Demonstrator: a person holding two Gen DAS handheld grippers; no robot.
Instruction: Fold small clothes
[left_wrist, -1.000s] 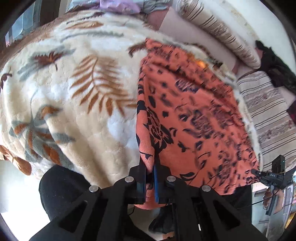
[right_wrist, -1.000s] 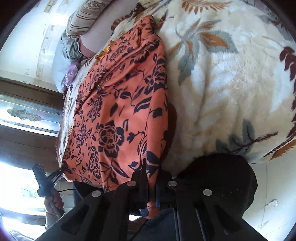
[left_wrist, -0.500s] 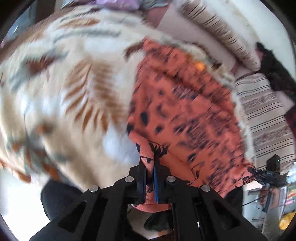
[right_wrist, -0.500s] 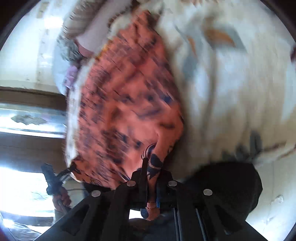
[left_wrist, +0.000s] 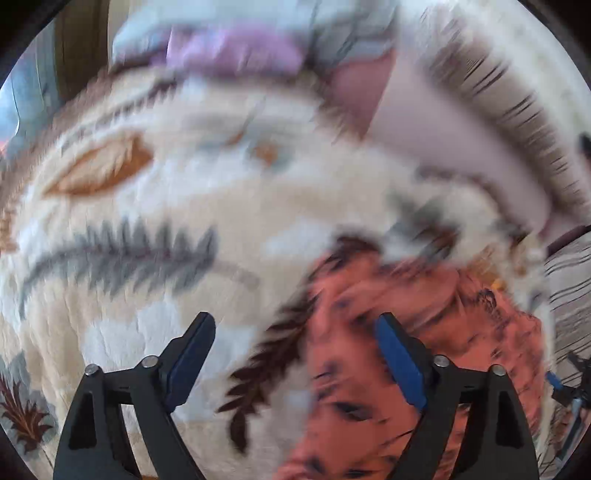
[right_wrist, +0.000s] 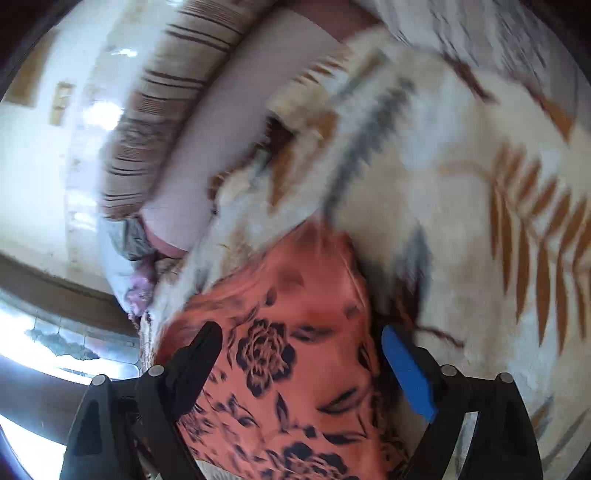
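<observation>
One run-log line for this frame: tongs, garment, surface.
left tongs: just opened, empty | right tongs: just opened, empty | garment: released, on blanket | frames: blurred

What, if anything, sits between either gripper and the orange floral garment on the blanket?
Nothing visible. Both grippers' jaws have just been opening and stand wide; the orange floral garment lies right under the right gripper and beside the left gripper on the blanket.

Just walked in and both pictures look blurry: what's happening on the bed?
A person is folding an orange floral garment on a leaf-patterned fleece blanket. Both jaws have just been opening. The left gripper and right gripper now stand open above the cloth, nothing pinched between their fingers.
</observation>
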